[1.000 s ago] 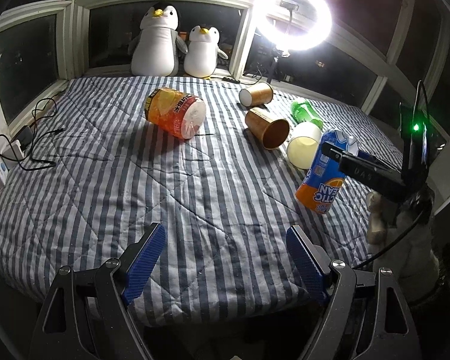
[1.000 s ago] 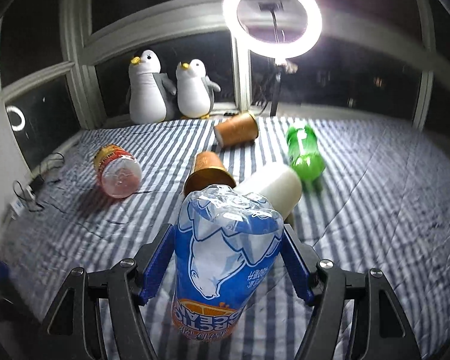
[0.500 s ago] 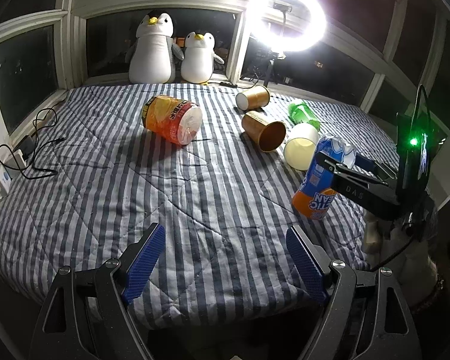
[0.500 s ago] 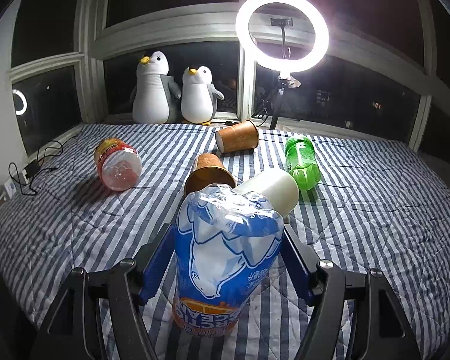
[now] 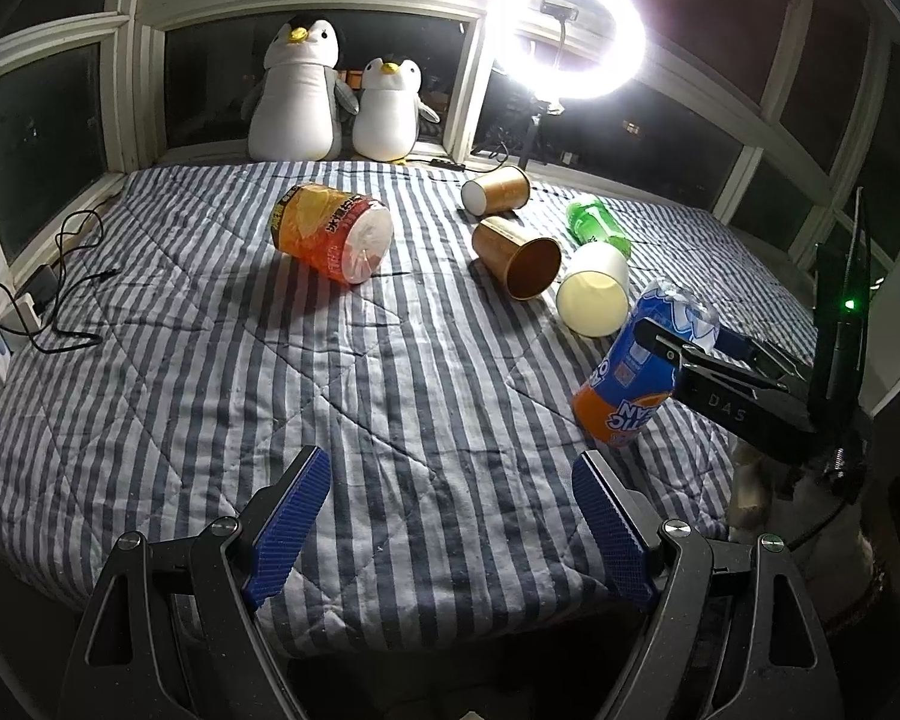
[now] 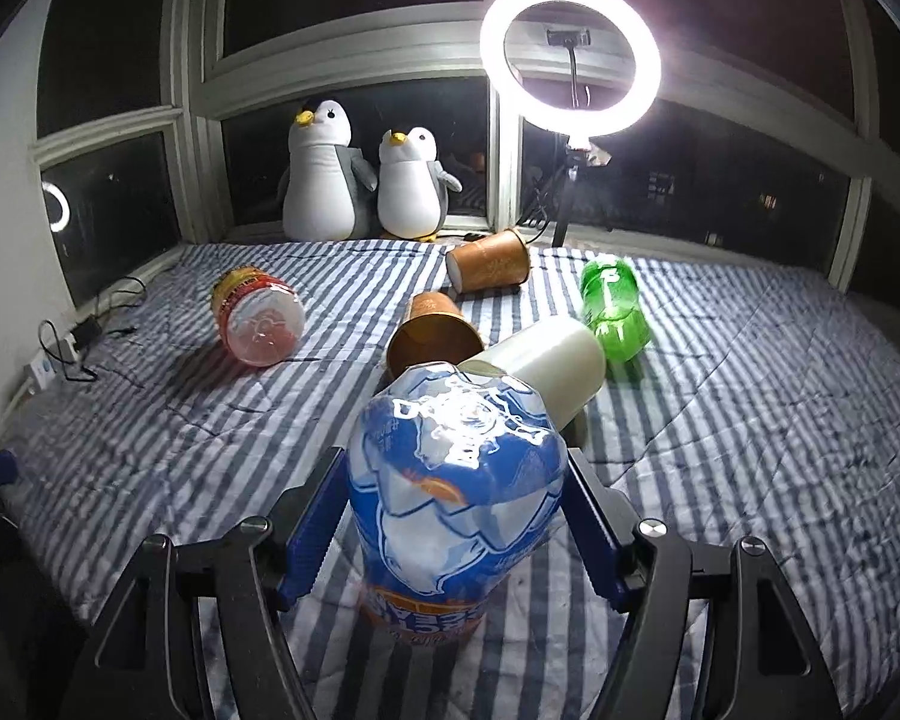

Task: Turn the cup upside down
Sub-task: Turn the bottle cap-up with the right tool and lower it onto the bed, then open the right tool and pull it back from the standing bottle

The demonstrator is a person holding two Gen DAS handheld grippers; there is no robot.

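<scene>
Cup (image 6: 459, 504), a blue and orange plastic-wrapped one with upside-down print, stands inverted near the bed's front right edge, mouth down on the striped quilt (image 5: 270, 360), clamped at mid-body by the right gripper (image 6: 450, 531). It looks light, thin-walled and glossy, so likely crushable and slippery; a gentle hold across the middle suits it, as now. Its clear base faces up and it appears empty, though I cannot be sure. Just behind lie a white cup (image 5: 594, 288) and two brown cups (image 5: 519, 258) (image 5: 498, 189) on their sides, mouths open and nothing inside. A green bottle (image 6: 613, 306) lies beyond. The left gripper (image 5: 450, 531) hangs wide open, holding nothing.
</scene>
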